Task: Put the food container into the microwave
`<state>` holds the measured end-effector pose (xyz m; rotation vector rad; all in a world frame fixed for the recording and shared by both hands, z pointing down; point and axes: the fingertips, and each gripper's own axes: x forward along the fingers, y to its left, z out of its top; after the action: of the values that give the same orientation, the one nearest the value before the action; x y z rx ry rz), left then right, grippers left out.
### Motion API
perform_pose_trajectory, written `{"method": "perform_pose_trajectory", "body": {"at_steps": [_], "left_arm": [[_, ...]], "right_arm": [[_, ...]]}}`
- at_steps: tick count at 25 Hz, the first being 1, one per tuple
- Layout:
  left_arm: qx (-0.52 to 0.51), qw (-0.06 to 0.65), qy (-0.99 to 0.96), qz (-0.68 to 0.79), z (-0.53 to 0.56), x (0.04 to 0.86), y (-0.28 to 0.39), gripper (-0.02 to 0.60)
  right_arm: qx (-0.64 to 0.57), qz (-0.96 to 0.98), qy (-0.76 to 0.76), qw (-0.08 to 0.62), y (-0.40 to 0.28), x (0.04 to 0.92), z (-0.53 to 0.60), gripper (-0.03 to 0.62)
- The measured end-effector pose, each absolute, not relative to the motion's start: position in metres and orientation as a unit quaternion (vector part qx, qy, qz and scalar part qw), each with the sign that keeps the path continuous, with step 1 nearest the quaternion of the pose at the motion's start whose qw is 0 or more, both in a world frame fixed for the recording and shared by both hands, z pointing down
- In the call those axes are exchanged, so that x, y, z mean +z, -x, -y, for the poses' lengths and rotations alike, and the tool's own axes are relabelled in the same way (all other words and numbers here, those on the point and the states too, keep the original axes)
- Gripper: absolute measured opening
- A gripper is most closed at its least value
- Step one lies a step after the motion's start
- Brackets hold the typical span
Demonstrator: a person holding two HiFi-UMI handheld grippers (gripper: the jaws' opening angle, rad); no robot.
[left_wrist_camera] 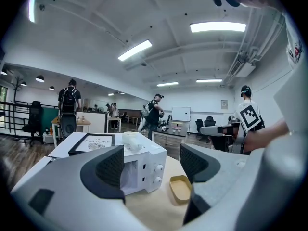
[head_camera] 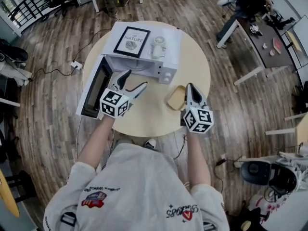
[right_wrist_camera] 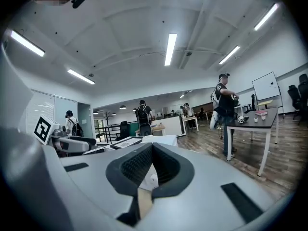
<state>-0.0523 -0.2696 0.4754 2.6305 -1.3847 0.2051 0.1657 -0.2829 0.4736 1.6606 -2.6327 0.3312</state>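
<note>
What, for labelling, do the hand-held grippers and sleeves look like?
Left hand-held gripper and right hand-held gripper are light grey with dark ribbed pads; each carries a cube of black-and-white square markers. Sleeves: light grey sweatshirt.

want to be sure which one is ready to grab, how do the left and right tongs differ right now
The left grey-and-black tongs are open, jaws wide apart; the right grey-and-black tongs are shut, jaws meeting. The left tongs are by the open white microwave; the right tongs are beside the shallow tan food container. Both hold nothing, over the round wooden table.
</note>
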Motion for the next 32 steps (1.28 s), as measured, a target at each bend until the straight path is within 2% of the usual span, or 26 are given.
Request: {"method": "perform_pose_trajectory", "body": {"at_steps": [15,32], "left_arm": [[0.080,0.075,-0.892,0.439,0.303,0.481,0.019,0.359],[0.164,0.068,-0.943,0.281,0.301,0.546,-0.097,0.341]], "right_arm": [[0.106,0.829,-0.549,0.012,-0.197,0.479,0.291,0.003],[0.116,0.768,-0.630,0.029,-0.285,0.505,0.252,0.003]]}}
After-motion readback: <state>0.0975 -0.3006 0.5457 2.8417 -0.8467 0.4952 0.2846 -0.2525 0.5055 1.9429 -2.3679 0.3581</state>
